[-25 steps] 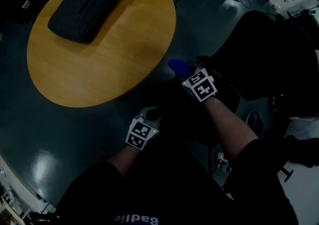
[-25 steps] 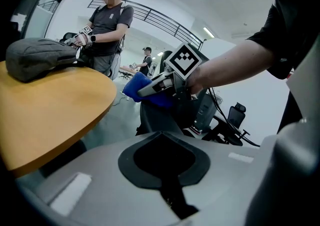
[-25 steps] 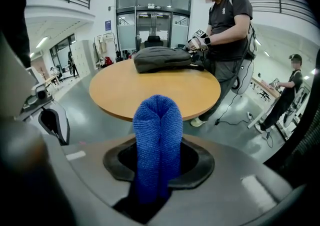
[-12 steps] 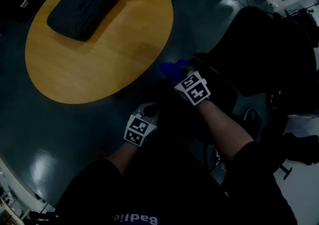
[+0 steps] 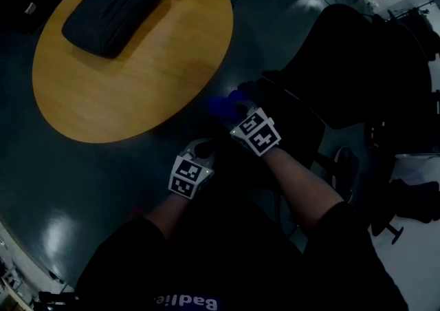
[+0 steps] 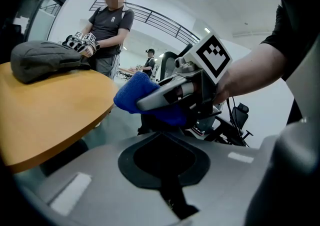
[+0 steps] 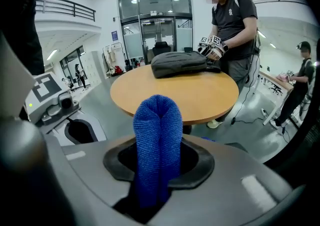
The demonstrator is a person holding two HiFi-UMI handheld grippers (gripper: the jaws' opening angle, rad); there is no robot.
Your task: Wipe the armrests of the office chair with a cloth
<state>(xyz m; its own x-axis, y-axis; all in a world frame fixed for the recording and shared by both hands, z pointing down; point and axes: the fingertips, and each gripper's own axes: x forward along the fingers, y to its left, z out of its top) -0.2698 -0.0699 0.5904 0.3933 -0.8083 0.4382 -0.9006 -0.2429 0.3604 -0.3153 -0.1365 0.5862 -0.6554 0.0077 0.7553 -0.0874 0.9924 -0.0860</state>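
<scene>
Near the round table [image 5: 103, 89], right gripper [image 5: 237, 111] pinches the blue cloth [image 7: 158, 130] between its jaws; left gripper [image 6: 167, 190] closed, empty.

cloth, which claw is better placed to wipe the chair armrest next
Right. The right claw is shut on the blue cloth and sits close beside the office chair. The left claw is shut with nothing in it, further from the chair.

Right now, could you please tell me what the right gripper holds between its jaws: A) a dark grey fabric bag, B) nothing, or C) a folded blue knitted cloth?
C: the right gripper view shows the right gripper with its jaws closed on the folded blue knitted cloth.
</scene>
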